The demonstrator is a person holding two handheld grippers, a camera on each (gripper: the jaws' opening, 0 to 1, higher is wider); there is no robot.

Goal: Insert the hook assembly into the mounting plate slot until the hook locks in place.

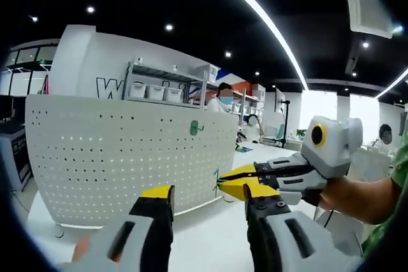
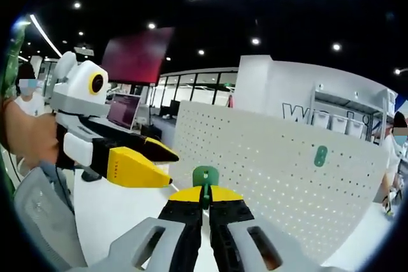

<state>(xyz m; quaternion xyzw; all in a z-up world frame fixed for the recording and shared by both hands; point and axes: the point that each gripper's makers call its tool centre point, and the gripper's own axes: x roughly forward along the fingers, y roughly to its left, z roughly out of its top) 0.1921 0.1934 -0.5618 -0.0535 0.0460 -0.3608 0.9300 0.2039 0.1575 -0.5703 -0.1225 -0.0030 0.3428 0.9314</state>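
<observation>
A white perforated mounting plate (image 1: pixel 121 151) stands upright on the table, its holes also clear in the right gripper view (image 2: pixel 268 170). One green hook (image 1: pixel 196 128) is fixed on its face near the upper right (image 2: pixel 320 155). A second green hook assembly (image 2: pixel 205 176) sticks up from my right gripper (image 2: pixel 205 194), which is shut on it, short of the plate. That right gripper (image 1: pixel 223 181) reaches in from the right just ahead of my left gripper (image 1: pixel 204 199), whose jaws stand open and hold nothing. The left gripper (image 2: pixel 143 160) appears at the left.
The plate rests on a white table (image 1: pixel 204 240). Behind it stands a shelf with white bins (image 1: pixel 153 91), with people beyond it. A laptop (image 2: pixel 124 110) and a dark red panel (image 2: pixel 137 55) lie off to the left.
</observation>
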